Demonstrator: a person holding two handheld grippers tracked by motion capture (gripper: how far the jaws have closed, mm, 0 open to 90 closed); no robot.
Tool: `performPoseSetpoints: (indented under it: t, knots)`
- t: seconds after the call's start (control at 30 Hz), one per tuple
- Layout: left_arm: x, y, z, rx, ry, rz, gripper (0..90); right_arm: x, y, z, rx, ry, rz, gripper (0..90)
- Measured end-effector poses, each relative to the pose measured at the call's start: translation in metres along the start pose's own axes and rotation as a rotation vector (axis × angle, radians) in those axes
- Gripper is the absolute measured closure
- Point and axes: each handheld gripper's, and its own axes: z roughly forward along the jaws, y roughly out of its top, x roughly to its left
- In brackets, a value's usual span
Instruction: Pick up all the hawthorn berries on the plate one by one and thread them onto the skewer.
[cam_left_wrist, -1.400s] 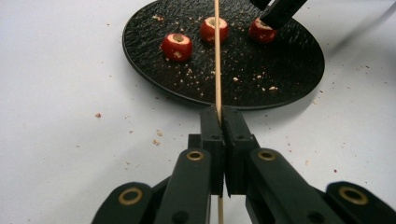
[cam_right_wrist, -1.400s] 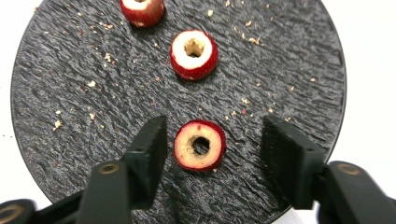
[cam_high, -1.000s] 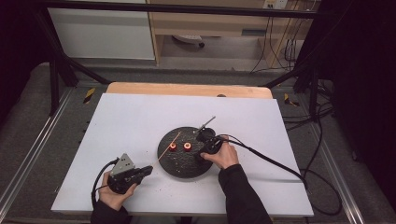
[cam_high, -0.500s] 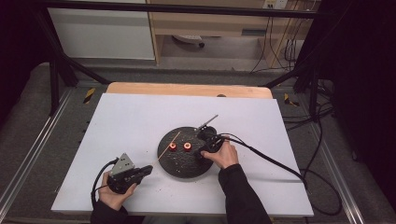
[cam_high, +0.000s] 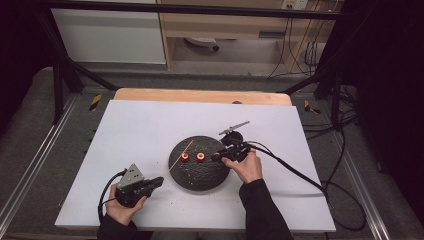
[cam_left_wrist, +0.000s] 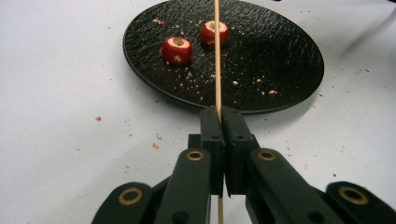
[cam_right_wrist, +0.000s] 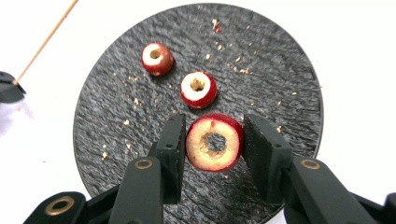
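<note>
A black round plate (cam_high: 196, 175) lies mid-table with two cored red fruit pieces (cam_high: 184, 158) (cam_high: 200, 157) on it. My right gripper (cam_right_wrist: 215, 149) is shut on a third cored red piece (cam_right_wrist: 215, 142), held just above the plate (cam_right_wrist: 280, 84); in the high view this gripper (cam_high: 217, 156) is over the plate's right side. My left gripper (cam_left_wrist: 220, 114) is shut on a thin wooden skewer (cam_left_wrist: 217, 46) that points over the plate (cam_left_wrist: 280, 60) toward the pieces (cam_left_wrist: 177, 50). From above, the left gripper (cam_high: 156, 181) rests off the plate's lower left, with the skewer (cam_high: 180, 155) slanting up to the right.
A thin metal tool (cam_high: 233, 127) and a small black object (cam_high: 231, 138) lie just beyond the plate's right side. Crumbs dot the white tabletop (cam_high: 140, 130). A wooden strip (cam_high: 200, 95) borders the far edge. The right gripper's cable (cam_high: 295, 175) trails off to the right.
My right gripper has risen a little off the plate with the red piece between its jaws. The left gripper and skewer have stayed put.
</note>
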Motion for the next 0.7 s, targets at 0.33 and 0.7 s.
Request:
performPoseSetpoints:
  t: [0.33, 0.7]
  knots:
    - [-0.003, 0.001, 0.001, -0.002, -0.004, 0.008, 88.1, -0.006, -0.017, -0.014, -0.184, 0.025, 0.053, 61.4]
    - [-0.007, 0.001, 0.003, -0.009, -0.003, 0.007, 88.1, -0.007, -0.039, -0.013, -0.412, 0.091, 0.184, 61.4]
